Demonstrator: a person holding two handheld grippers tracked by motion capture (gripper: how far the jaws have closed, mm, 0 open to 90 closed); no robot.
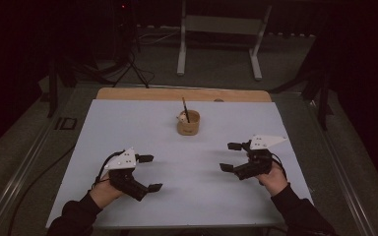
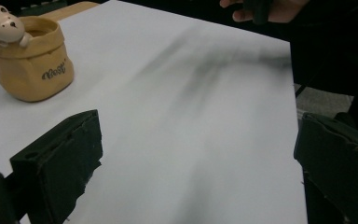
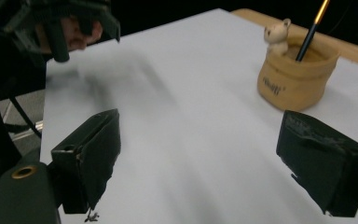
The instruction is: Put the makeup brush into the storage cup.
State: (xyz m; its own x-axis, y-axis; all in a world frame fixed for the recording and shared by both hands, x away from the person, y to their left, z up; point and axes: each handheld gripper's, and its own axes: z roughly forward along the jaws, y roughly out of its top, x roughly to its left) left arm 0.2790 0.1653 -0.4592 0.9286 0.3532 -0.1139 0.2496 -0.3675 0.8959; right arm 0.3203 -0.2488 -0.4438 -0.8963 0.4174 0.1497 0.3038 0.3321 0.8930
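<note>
Both grippers, left gripper (image 1: 148, 173) and right gripper (image 1: 231, 157), rest low on the white table (image 1: 128, 128), jaws spread wide, holding nothing. Ahead between them stands the bear-trimmed pen pot (image 1: 188, 123), its pencil (image 1: 185, 109) leaning upright; the right looks nearer.

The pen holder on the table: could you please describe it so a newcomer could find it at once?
On the white table, look toward the far middle, near the wooden edge. The pen holder is a tan, sack-shaped pot with a small bear figure on its rim and one dark pen standing in it.
</note>
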